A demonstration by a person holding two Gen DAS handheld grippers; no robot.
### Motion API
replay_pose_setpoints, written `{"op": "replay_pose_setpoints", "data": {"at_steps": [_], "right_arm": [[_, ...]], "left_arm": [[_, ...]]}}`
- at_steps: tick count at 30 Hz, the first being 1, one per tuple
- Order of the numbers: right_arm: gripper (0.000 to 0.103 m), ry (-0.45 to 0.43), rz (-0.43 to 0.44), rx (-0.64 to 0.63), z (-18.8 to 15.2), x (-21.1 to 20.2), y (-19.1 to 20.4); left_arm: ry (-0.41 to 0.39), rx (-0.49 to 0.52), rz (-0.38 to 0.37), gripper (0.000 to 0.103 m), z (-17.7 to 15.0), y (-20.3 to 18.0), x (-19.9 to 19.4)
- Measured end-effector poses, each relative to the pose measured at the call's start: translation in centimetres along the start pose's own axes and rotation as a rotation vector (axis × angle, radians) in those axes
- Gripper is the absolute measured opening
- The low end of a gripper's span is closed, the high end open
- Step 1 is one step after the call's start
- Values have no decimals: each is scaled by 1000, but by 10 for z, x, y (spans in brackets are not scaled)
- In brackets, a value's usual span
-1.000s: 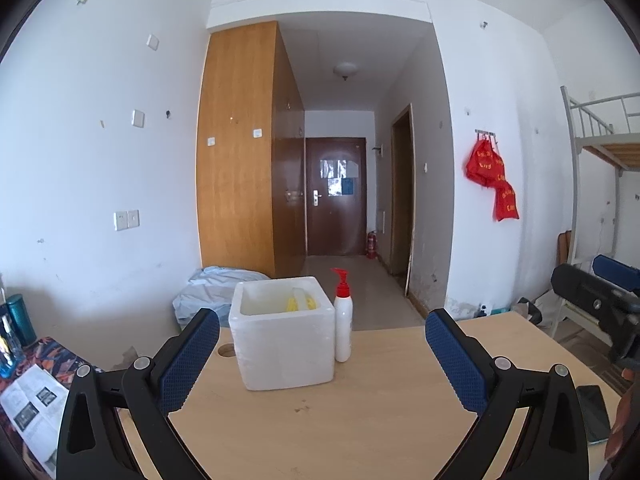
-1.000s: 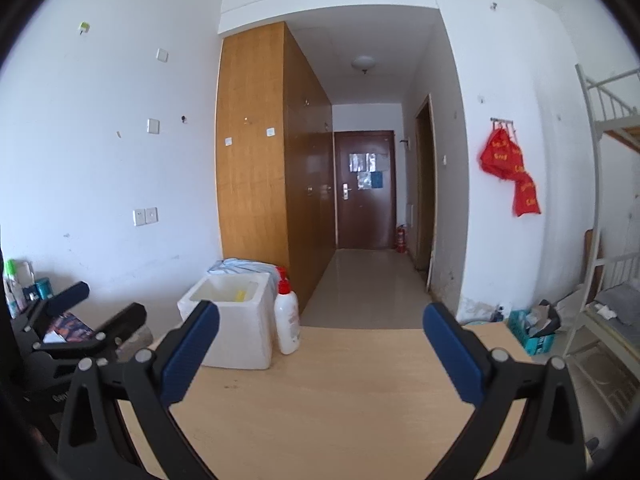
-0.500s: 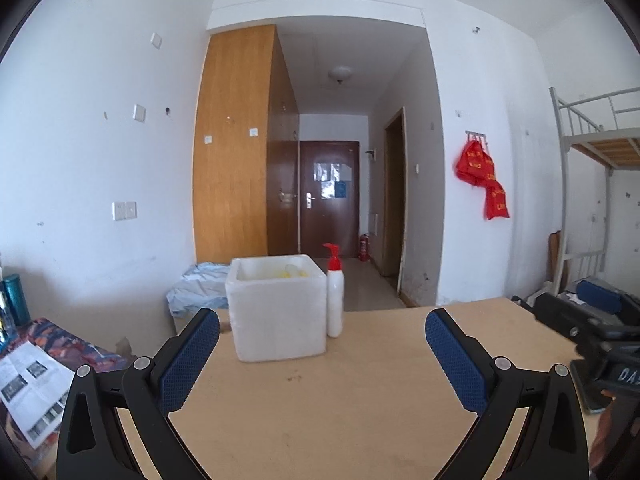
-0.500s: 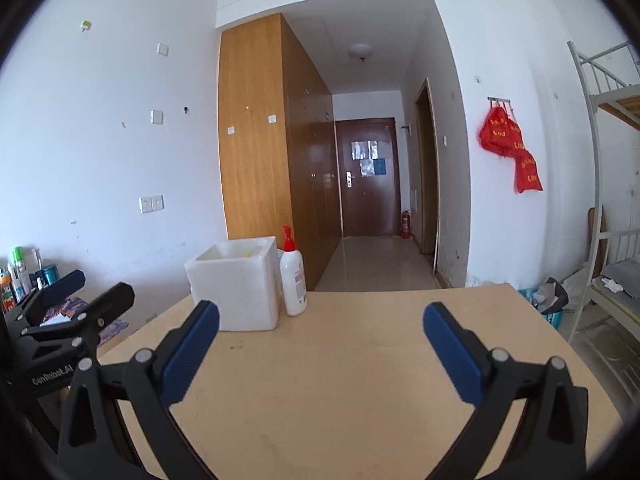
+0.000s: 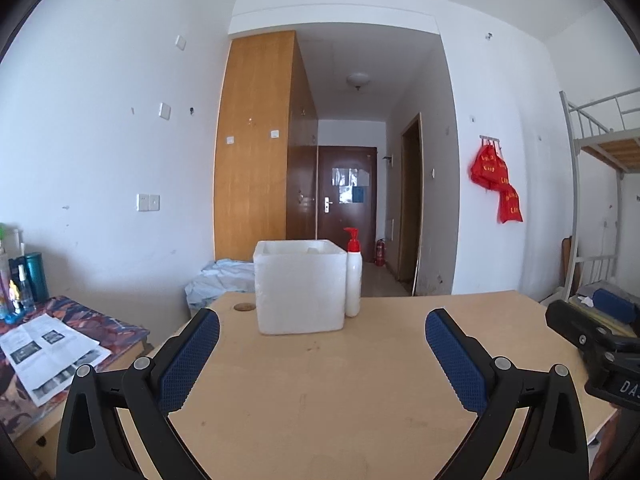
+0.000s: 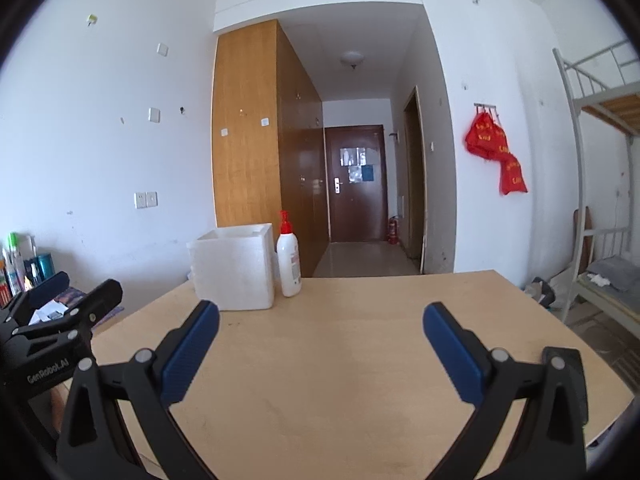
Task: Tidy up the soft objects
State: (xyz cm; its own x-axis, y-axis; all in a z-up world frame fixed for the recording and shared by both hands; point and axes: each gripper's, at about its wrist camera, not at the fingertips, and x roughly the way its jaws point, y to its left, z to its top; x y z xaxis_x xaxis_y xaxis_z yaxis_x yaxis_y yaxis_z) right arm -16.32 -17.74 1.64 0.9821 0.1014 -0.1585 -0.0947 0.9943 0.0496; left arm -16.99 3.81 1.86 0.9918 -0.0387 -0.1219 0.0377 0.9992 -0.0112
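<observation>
A white foam box (image 5: 300, 286) (image 6: 234, 268) stands at the far side of the wooden table (image 5: 340, 380) (image 6: 340, 360). Its inside is hidden from this low angle. A white pump bottle with a red top (image 5: 353, 276) (image 6: 289, 258) stands just right of the box. My left gripper (image 5: 322, 330) is open and holds nothing, well short of the box. My right gripper (image 6: 320, 324) is open and holds nothing too, over the table's near half. In the right wrist view the left gripper (image 6: 68, 298) shows at the left edge.
A side table with printed papers (image 5: 44, 350) and several bottles (image 5: 20, 280) stands at the left. A bunk bed frame (image 6: 600, 200) is at the right. A dark phone (image 6: 564, 376) lies at the table's near right. Red bags (image 5: 496, 182) hang on the wall.
Both grippers have come down lower toward the table, so the box's inside and the yellow thing in it no longer show. Both stay open.
</observation>
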Motion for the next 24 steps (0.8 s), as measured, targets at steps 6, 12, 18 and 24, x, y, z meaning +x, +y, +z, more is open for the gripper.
{"op": "replay_pose_setpoints", "data": {"at_steps": [6, 12, 18, 24], "right_arm": [[103, 2, 0, 10, -3, -8, 3], [103, 0, -3, 20, -5, -14, 2], [103, -7, -2, 19, -4, -21, 3], [103, -11, -7, 21, -2, -22, 3]], "left_arm": [[24, -11, -13, 103, -6, 5, -8], [22, -13, -16, 103, -7, 6, -17], [34, -13, -19, 103, -9, 5, -15], [25, -5, -25, 103, -8, 4, -19]]}}
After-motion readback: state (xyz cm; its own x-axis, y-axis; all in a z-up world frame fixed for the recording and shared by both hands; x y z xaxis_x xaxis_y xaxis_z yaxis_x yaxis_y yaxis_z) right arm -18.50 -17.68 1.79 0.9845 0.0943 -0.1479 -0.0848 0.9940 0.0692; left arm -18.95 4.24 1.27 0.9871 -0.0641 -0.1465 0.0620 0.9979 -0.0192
